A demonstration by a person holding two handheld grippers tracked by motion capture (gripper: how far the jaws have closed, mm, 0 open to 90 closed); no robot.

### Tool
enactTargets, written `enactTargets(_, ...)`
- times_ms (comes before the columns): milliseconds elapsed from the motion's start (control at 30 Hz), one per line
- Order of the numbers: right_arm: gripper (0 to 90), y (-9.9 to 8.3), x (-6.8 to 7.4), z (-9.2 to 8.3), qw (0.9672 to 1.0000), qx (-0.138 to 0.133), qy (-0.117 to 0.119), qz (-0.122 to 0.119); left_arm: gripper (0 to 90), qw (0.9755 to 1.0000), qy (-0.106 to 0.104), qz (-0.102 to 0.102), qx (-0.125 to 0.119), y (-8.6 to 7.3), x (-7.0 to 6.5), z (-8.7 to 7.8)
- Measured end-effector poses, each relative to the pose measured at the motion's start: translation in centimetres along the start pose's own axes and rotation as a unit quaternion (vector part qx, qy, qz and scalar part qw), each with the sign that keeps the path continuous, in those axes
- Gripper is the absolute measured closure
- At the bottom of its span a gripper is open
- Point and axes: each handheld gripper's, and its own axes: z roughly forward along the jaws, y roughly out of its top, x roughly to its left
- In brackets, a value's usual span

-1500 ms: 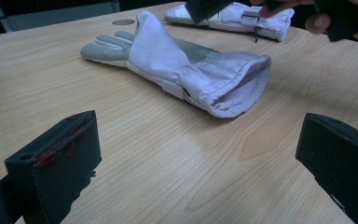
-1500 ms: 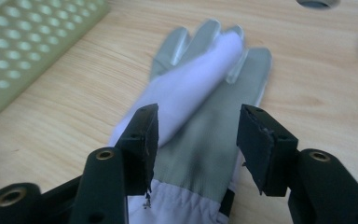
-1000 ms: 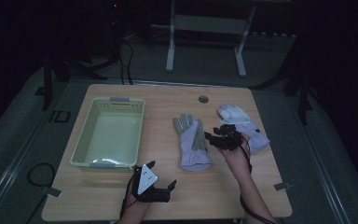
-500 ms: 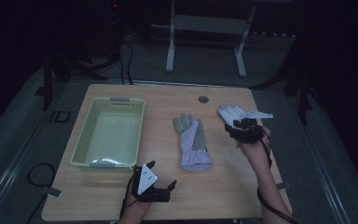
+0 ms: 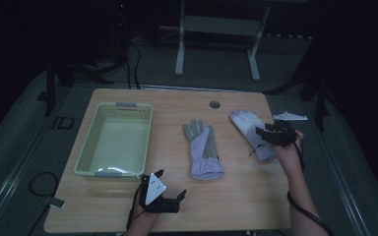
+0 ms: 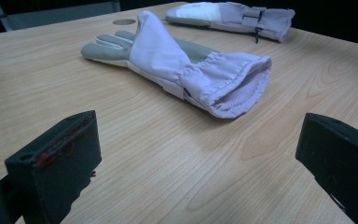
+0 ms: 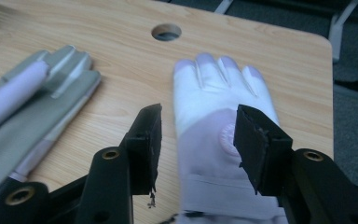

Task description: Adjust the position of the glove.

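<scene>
1. Two gloves on the wooden table (image 5: 128,211), well apart from each other.
2. Right gripper (image 5: 271,135) over the far-right glove (image 5: 248,130), above its cuff end; in the right gripper view (image 7: 198,140), jaws half spread, one on each side of that glove (image 7: 223,116), above it, pads not pressing the cloth.
3. Jaws closing a little, then opening again, within the last moment; nothing pinched between them.
4. Far-right glove flat, pale back up, fingers pointing toward the round hole (image 5: 214,104) at the far edge of the table.
5. Middle glove (image 5: 203,150) flat near the table centre, grey fingers away from the person, gathered lilac cuff toward the near edge; partly folded over itself in the left gripper view (image 6: 182,65).
6. Left gripper (image 5: 160,196) low at the near edge, just in front of the basket (image 5: 86,157); jaws spread wide, nothing between them, seen clearly in the left gripper view (image 6: 200,154).
7. Pale green basket on the left half of the table, upright, apart from both gloves.
8. Second glove in the left gripper view (image 6: 228,16) lying beyond the middle one, dark strap on its cuff.
</scene>
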Motion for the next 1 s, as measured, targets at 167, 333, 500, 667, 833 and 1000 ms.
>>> enactTargets(167, 50.8, 0.0, -1.4, 1.1, 0.9999, 0.013, 0.001, 0.005, 0.0, 1.0, 0.0, 0.0, 0.0, 0.0, 0.0, 0.0)
enactTargets(333, 51.0, -0.1, -2.2, 2.5, 0.9996, 0.028, 0.002, 0.006, 0.0, 1.0, 0.0, -0.001, -0.001, 0.0, 0.0, 0.0)
enactTargets(500, 49.7, -0.4, -2.8, 4.3, 0.9988, 0.049, 0.006, 0.009, 0.0, 1.0, 0.0, -0.002, -0.002, 0.0, 0.0, 0.0)
enactTargets(667, 48.1, -1.4, -3.4, 6.3, 0.9962, 0.087, 0.0, 0.005, 0.0, 1.0, 0.002, -0.004, -0.002, 0.0, 0.0, 0.0)
enactTargets(833, 52.3, -2.3, -3.8, 7.3, 0.9945, 0.098, 0.02, 0.031, 0.0, 1.0, 0.003, -0.003, -0.002, 0.0, 0.0, 0.0)
enactTargets(1000, 59.9, -2.8, -3.6, 7.3, 0.996, 0.081, 0.029, 0.023, 0.0, 1.0, 0.003, -0.002, -0.003, 0.0, 0.0, -0.1)
